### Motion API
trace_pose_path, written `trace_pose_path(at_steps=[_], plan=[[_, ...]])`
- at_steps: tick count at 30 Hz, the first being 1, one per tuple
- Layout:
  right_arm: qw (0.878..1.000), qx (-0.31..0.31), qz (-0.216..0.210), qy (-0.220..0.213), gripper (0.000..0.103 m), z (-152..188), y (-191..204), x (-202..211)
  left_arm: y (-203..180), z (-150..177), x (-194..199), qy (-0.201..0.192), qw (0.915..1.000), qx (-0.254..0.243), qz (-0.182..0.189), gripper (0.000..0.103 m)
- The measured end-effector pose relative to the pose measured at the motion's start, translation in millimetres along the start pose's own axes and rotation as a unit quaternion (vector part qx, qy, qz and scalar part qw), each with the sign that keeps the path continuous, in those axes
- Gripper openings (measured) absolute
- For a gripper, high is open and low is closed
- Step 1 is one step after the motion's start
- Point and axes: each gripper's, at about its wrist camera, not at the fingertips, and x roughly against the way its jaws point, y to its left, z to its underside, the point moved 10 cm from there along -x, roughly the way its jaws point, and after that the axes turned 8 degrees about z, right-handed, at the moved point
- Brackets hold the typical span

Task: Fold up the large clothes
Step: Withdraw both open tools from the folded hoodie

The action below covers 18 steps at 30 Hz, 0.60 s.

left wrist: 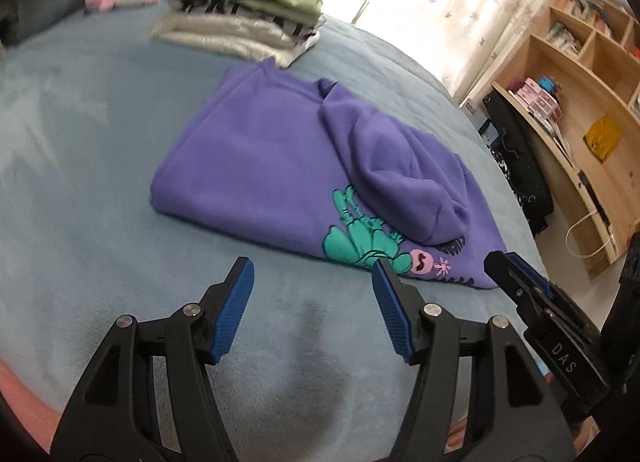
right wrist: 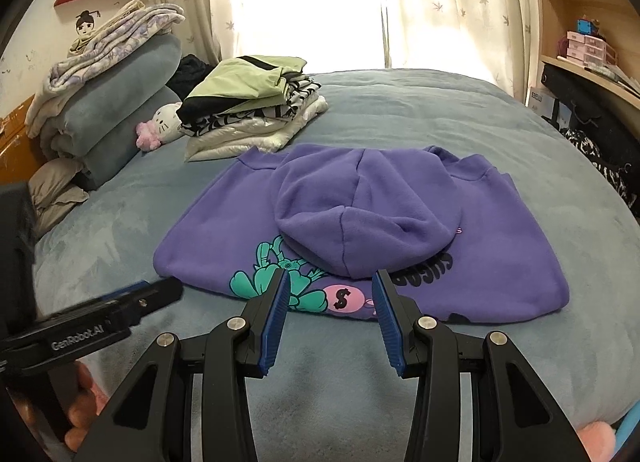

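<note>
A purple hoodie (left wrist: 256, 166) with a green and pink print lies folded on the blue-grey bed cover, its hood (right wrist: 360, 214) laid over the body. It also shows in the right wrist view (right wrist: 224, 238). My left gripper (left wrist: 312, 274) is open and empty, above the cover just short of the hoodie's near edge. My right gripper (right wrist: 330, 282) is open and empty at the hoodie's near edge, over the print. The right gripper also shows at the right in the left wrist view (left wrist: 516, 274). The left gripper shows at the left in the right wrist view (right wrist: 156, 294).
A stack of folded clothes (right wrist: 256, 110) with a green garment on top sits beyond the hoodie. Rolled bedding (right wrist: 116, 102) and a plush toy (right wrist: 160, 126) lie at the far left. Wooden shelves (left wrist: 580, 82) stand past the bed's right edge.
</note>
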Motion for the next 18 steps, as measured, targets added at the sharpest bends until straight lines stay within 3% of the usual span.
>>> trace_pose_path(at_steps=[8, 12, 18], plan=[[1.000, 0.014, -0.005, -0.002, 0.042, -1.0, 8.8, -26.5, 41.3, -1.4, -33.2, 0.008, 0.9957, 0.090, 0.023, 0.058], [1.000, 0.018, -0.017, 0.009, 0.026, 0.0, 13.6, -45.7, 56.8, -10.6, -44.9, -0.006, 0.9921, 0.120, 0.035, 0.058], [1.000, 0.008, -0.021, 0.012, 0.022, -5.8, 14.8, -73.0, 72.8, -24.4, -70.3, -0.010, 0.9882, 0.148, 0.040, 0.058]])
